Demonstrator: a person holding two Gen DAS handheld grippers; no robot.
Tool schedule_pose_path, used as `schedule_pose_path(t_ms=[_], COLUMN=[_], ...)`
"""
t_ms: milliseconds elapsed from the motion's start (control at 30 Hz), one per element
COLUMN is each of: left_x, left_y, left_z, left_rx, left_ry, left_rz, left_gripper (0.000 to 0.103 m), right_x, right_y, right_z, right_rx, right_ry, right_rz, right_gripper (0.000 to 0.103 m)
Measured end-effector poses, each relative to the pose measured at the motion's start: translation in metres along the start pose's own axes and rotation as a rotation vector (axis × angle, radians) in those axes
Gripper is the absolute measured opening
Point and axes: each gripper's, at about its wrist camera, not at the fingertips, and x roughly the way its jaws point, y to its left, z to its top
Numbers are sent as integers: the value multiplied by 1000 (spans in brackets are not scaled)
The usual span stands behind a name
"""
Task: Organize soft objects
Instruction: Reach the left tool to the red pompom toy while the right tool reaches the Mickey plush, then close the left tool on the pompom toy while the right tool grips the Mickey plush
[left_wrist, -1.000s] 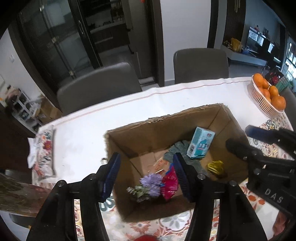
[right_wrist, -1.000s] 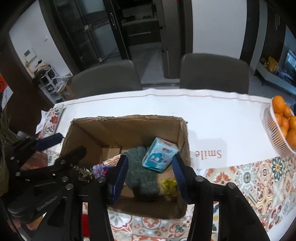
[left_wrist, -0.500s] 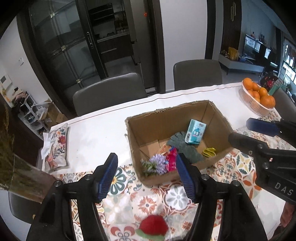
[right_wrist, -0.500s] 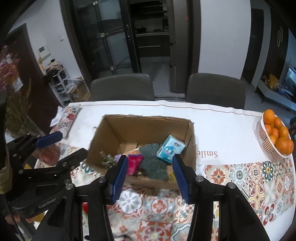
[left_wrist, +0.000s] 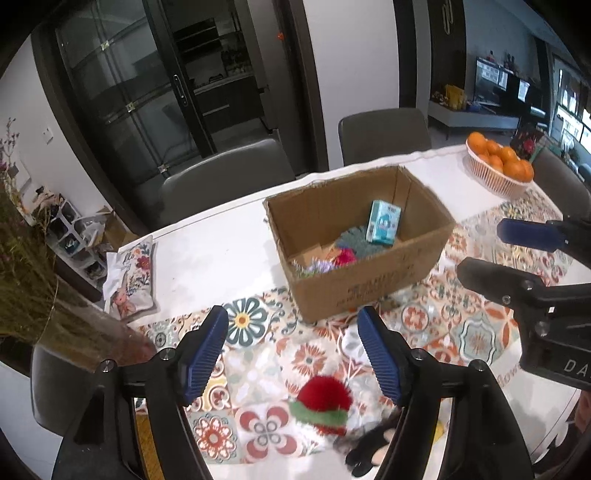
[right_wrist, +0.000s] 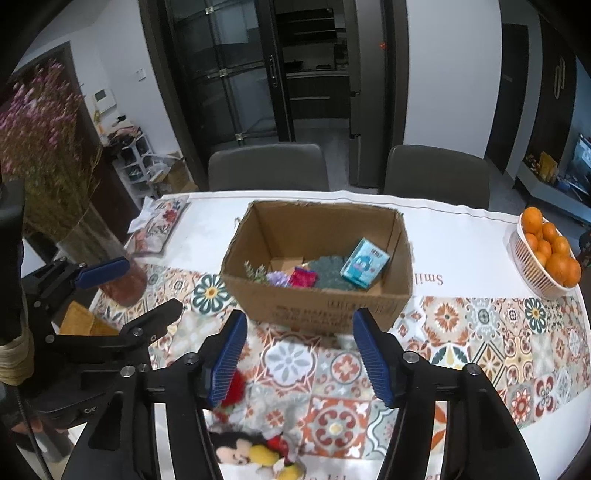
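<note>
From the left wrist view, the left gripper (left_wrist: 291, 350) hung over the patterned runner (left_wrist: 480, 332) with its jaws wide and nothing between them; they had just been opening. Below and a little ahead of its fingers lay a red pompom (left_wrist: 324, 395) with a green band, and a dark plush toy (left_wrist: 365, 446) showed partly behind the right finger, too hidden to make out well. Farther off stood the box (left_wrist: 373, 280), open at the top, and inside it lay a blue tissue pack (left_wrist: 383, 222) leaning on a grey-green glove (left_wrist: 356, 240), with a pink thing (left_wrist: 345, 256) and a purple flower (left_wrist: 321, 266) nearer the front wall. The right gripper (left_wrist: 517, 254) reached in from the right edge, also empty. A basket (left_wrist: 495, 181) of oranges sat at the far right, and a flowered pouch (left_wrist: 131, 273) lay on the white cloth to the left. From the right wrist view, the right gripper (right_wrist: 299, 354) stood just short of the box (right_wrist: 321, 314), jaws wide apart and bare, having just been opening too. The tissue pack (right_wrist: 364, 263) lay at the right inside, the glove (right_wrist: 327, 273) beside it. Near the bottom edge a mouse plush (right_wrist: 251, 452) lay on the runner (right_wrist: 480, 350), with the pompom (right_wrist: 234, 387) partly behind the left finger. The left gripper (right_wrist: 129, 291) showed at the left, in front of a vase (right_wrist: 103, 266) of dried flowers.
</note>
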Motion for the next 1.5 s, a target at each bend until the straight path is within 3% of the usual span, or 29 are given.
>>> schedule_pose_path(t_ms=[367,633,733,1233,1500], left_x=[5,20,29,86,110], left_y=[-5,-8,-9,-16,-16], left_z=[-38,-51,-55,-70,-81], left_rx=[54,130,161,270,294], left_ry=[81,120,136,262,308], left_rz=[37,-14,-31,-155,-218], left_gripper=[76,76,77,78,79], right_x=[19,38,43,80,97], right_y=[17,-3,-11,-11,3], right_z=[-44,-79,-96,-156,-176], right_rx=[-56,245,372,710,796], right_ry=[175,286,303,442,487], right_rz=[27,104,81,44,74], right_gripper=[64,64,64,64,64])
